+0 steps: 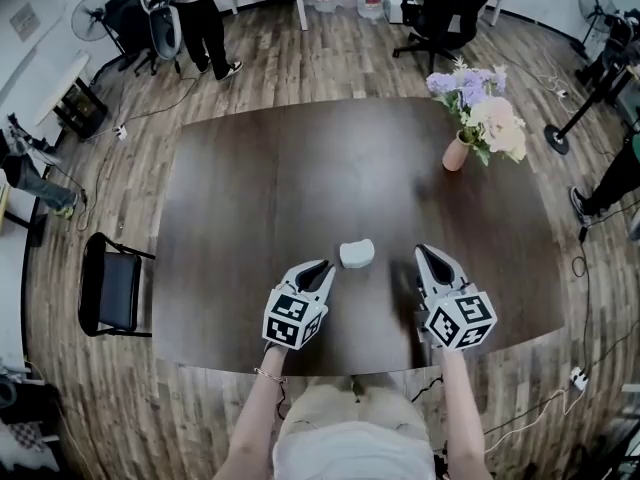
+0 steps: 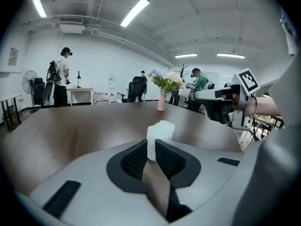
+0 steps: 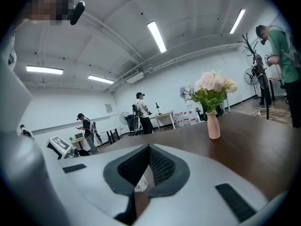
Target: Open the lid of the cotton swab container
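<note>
On the dark table [image 1: 260, 178], the cotton swab container [image 1: 357, 254] stands at one o'clock from the left gripper [image 1: 324, 267], whose jaws are barely parted. The right gripper [image 1: 424, 252], at the container's three o'clock, is pressed together.

Head cam steep down over surface [image 1: 250, 188], cams on left gripper [image 1: 322, 268] & right gripper [image 1: 426, 253] low, along jaws, all share vase [image 1: 455, 153].

Gleaming faintly across the smooth, dark wood-grain bench [image 1: 250, 188]. Looking like matt white plastic on the cotton swab container [image 1: 357, 254]. Showing smooth, pale grey plastic shells on the left hand-held gripper [image 1: 326, 268] and right hand-held gripper [image 1: 424, 254], with black, finely ribbed matt pads [image 2: 134, 160]. Appearing matt and pink on the vase [image 1: 456, 153]. Running in mottled, streaky wood planks over the floor [image 1: 100, 388].
</note>
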